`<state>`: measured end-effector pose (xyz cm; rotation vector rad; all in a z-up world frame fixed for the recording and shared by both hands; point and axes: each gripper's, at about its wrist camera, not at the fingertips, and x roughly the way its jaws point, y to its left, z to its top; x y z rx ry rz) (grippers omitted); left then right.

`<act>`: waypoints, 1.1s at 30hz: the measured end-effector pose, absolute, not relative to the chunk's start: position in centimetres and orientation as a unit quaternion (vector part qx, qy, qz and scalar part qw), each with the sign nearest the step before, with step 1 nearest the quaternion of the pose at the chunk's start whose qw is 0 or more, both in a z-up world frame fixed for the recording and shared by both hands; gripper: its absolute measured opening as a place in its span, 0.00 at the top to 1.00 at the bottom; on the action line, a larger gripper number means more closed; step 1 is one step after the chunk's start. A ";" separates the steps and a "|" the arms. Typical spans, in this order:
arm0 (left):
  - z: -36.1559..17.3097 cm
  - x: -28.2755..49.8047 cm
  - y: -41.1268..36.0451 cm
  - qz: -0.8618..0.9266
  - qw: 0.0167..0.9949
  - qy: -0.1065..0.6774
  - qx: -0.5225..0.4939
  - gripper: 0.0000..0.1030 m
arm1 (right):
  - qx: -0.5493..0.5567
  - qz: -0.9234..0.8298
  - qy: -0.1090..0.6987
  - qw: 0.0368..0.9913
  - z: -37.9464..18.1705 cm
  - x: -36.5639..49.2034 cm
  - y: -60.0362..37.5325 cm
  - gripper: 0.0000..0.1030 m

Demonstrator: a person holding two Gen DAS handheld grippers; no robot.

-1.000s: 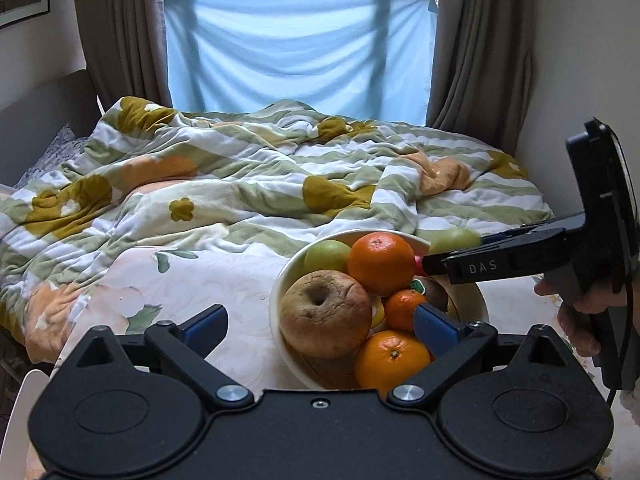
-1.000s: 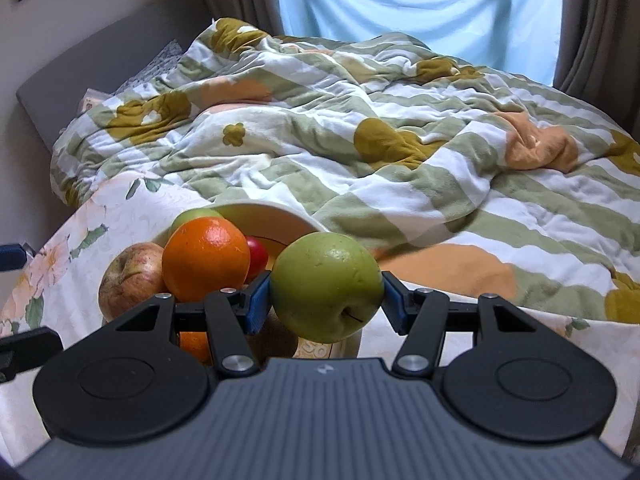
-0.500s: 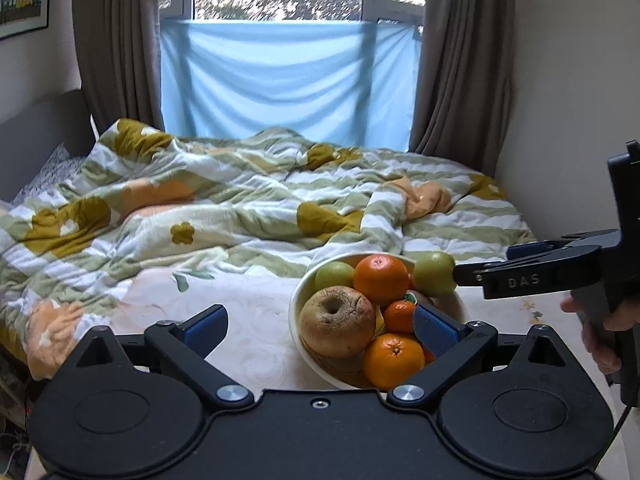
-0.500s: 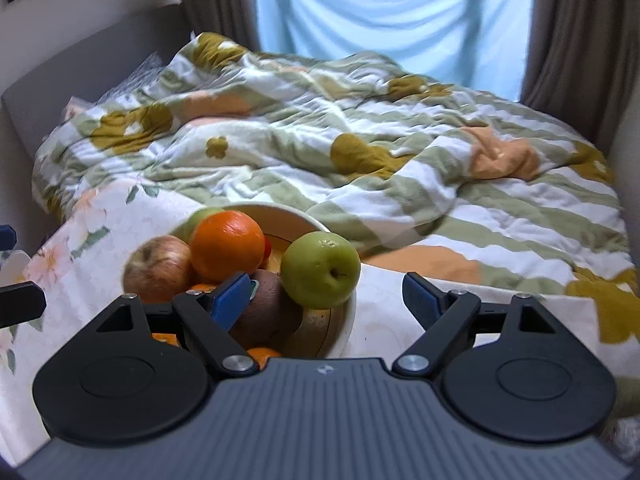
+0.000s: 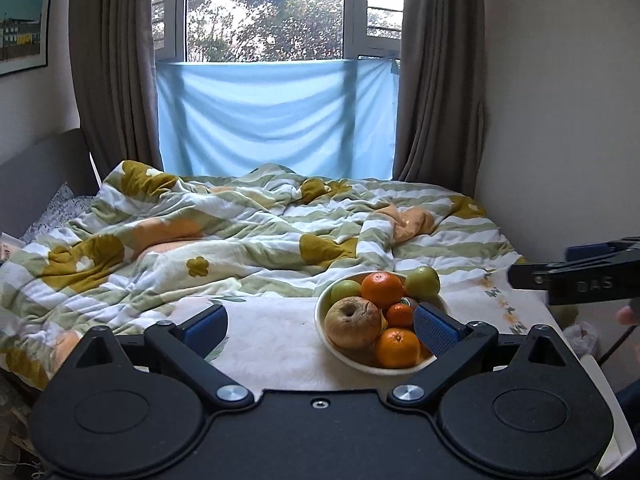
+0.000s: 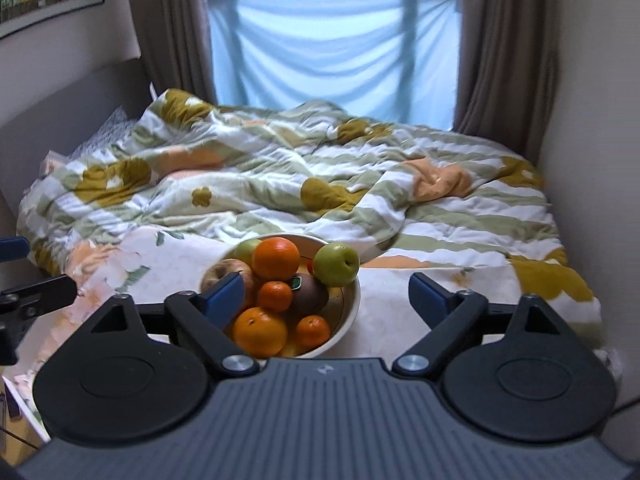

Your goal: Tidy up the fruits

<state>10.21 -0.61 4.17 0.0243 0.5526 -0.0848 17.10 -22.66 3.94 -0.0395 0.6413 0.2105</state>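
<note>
On the near end of the bed (image 6: 440, 216), on a white floral cloth (image 5: 280, 336), sits the cream bowl (image 6: 352, 300) piled with fruit. Right-wrist view: green apple (image 6: 335, 264) sits at the bowl's right rim, on top of the pile, touching a dark brown fruit (image 6: 310, 294) below it. Big orange (image 6: 276, 258) is just left of the apple, with a second green apple (image 6: 246, 249) behind it at the far left rim. A brownish, wrinkled apple (image 6: 228, 270) is on the left side, partly hidden by the gripper's left finger. Front of the bowl: large orange (image 6: 260, 330), small mandarin (image 6: 314, 331), and another small mandarin (image 6: 275, 295) mid-pile. Right gripper (image 6: 326, 294) is wide open, holding nothing; its left blue pad overlaps the bowl's left side in view, its right pad is over bare cloth, well clear of the bowl. Left gripper (image 5: 320, 322) is also wide open and empty; the bowl (image 5: 320, 312) shows just inside its right pad, and its left pad is over the cloth. In the left-wrist view the green apple (image 5: 422, 282) is at the far right rim. The right gripper's body shows at that frame's right edge, well apart from the bowl. Rumpled striped floral quilt (image 5: 240, 232) covers the rest of the bed; blue sheet (image 5: 276, 120) hangs across the window (image 5: 264, 12) between brown curtains (image 5: 436, 80).
</note>
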 end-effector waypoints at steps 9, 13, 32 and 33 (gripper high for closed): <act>4.7 6.0 0.4 -0.049 0.962 0.269 0.019 0.00 | -0.003 0.047 0.310 0.950 5.6 9.1 -22.1 0.00; 4.3 4.6 0.3 -0.054 0.960 0.275 0.024 0.00 | -0.006 0.017 0.321 0.947 5.2 6.8 -22.3 0.00; 3.2 4.0 1.3 -0.056 0.953 0.297 0.024 0.00 | -0.012 -0.026 0.350 0.936 3.3 3.7 -22.6 0.00; 3.2 4.0 1.3 -0.056 0.953 0.297 0.024 0.00 | -0.012 -0.026 0.350 0.936 3.3 3.7 -22.6 0.00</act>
